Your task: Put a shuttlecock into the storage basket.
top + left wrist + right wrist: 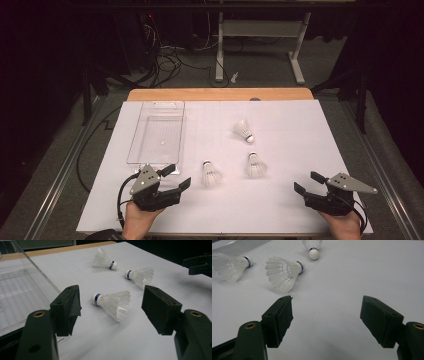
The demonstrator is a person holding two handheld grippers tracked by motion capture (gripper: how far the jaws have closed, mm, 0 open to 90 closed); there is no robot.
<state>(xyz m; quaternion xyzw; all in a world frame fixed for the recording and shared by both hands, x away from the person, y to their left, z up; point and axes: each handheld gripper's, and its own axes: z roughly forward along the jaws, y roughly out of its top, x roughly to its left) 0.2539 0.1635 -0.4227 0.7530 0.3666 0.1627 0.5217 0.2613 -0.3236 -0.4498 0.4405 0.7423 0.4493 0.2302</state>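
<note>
Three white shuttlecocks lie on the white table sheet: a near-left one [211,173] [112,301] [229,266], a middle one [255,164] [140,275] [284,272], and a far one [243,130] [104,260] [312,246]. A clear plastic tray [157,132] [17,290] sits empty at the left. My left gripper [176,176] [111,307] is open just left of the near-left shuttlecock, beside the tray's near corner. Open too, my right gripper [309,181] [325,315] rests at the front right, apart from the shuttlecocks. In the left gripper view the right gripper [198,263] appears far off.
The white sheet [280,200] covers a wooden table whose far edge [220,94] shows. Beyond it are a white desk frame [260,45] and cables on the floor. Metal rails run along both table sides.
</note>
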